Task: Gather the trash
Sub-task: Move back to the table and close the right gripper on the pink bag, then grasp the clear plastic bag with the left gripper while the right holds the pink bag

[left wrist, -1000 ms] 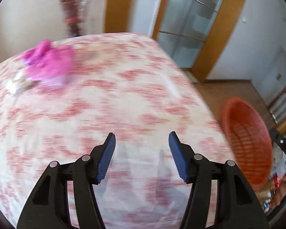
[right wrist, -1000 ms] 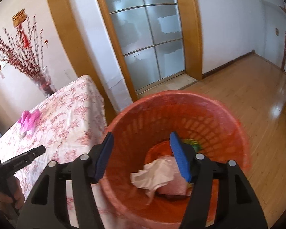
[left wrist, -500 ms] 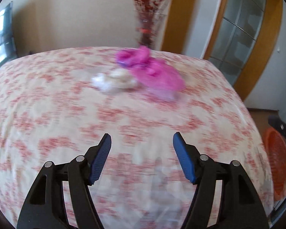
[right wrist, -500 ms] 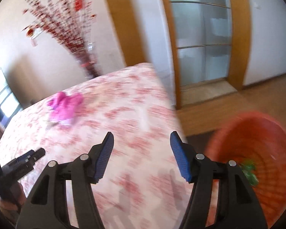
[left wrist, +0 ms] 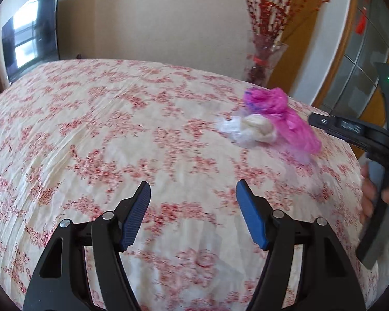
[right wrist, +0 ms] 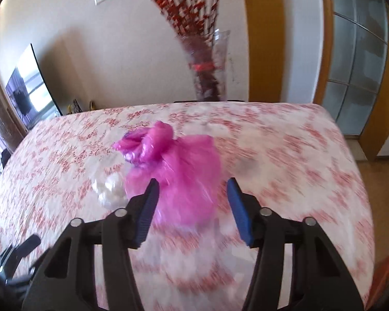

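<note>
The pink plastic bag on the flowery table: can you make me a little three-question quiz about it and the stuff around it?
1. True or false: the right gripper is squeezing the crumpled pink plastic bag.
2. Which thing lies right beside the pink bag? A) a crumpled white wad B) a green bottle C) a spoon
3. Fill in: behind the table with the red-flowered cloth stands a clear glass ____ of red twigs.

Key:
1. False. The bag shows between the blue pads, but their jaws stand apart and have just been closing.
2. A
3. vase
</note>
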`<state>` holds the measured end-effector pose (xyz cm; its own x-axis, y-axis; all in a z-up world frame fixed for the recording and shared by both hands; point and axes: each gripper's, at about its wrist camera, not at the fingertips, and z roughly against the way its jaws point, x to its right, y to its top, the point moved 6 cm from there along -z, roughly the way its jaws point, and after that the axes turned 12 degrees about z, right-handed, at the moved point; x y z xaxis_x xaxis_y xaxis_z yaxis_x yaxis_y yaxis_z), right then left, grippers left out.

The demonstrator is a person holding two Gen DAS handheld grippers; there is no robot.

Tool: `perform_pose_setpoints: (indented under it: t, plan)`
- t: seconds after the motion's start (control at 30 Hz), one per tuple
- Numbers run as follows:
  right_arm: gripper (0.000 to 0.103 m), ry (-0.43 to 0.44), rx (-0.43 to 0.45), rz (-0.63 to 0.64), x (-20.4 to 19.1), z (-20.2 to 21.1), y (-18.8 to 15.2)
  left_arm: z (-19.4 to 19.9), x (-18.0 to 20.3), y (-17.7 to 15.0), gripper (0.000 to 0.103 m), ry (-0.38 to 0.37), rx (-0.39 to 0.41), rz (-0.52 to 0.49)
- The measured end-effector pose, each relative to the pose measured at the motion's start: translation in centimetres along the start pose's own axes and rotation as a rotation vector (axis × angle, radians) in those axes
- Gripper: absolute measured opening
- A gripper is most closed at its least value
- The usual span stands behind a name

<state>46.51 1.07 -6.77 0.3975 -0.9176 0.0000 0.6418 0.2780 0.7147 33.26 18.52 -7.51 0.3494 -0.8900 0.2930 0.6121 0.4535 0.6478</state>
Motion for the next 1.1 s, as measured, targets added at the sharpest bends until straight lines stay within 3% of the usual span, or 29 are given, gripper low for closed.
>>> perform_pose_setpoints:
  t: [0.17,0.23,0.3,0.4,0.53,0.67,0.9,1.1]
  plan:
    - [0.046,0.010,-0.043,0.022,-1.4,-3.2,1.2,-0.9,-0.4,0.3,0.070,-0.006,-0.015,0.015]
    - [0.039,-0.010,-0.065,0.048,-1.7,-4.1,1.2,-1.1,-0.4,0.3,0.079,-0.005,-0.020,0.017]
    - [0.019,-0.025,-0.094,0.065,-1.5,-4.8,0.9,-1.2,-0.3,0.4,0.082,-0.004,-0.019,0.020]
    - [0.012,-0.047,-0.077,0.059,-0.9,-4.1,0.8,-1.2,0.0,0.5,0.084,-0.012,-0.017,0.014]
    - [0.010,-0.061,-0.022,-0.031,1.9,-1.3,0.3,-1.5,1.0,0.7,0.084,-0.009,-0.021,-0.012]
    - [0.010,-0.112,0.017,-0.086,5.6,1.8,-1.3,-1.5,3.3,1.1,0.084,0.015,0.047,-0.098]
    - [0.010,-0.206,0.006,-0.157,11.4,5.8,-6.7,-4.9,7.2,3.2,0.084,-0.003,-0.015,-0.146]
    - [0.010,-0.215,0.007,-0.215,14.0,8.1,-9.5,-8.4,9.5,5.1,0.084,-0.037,-0.064,-0.157]
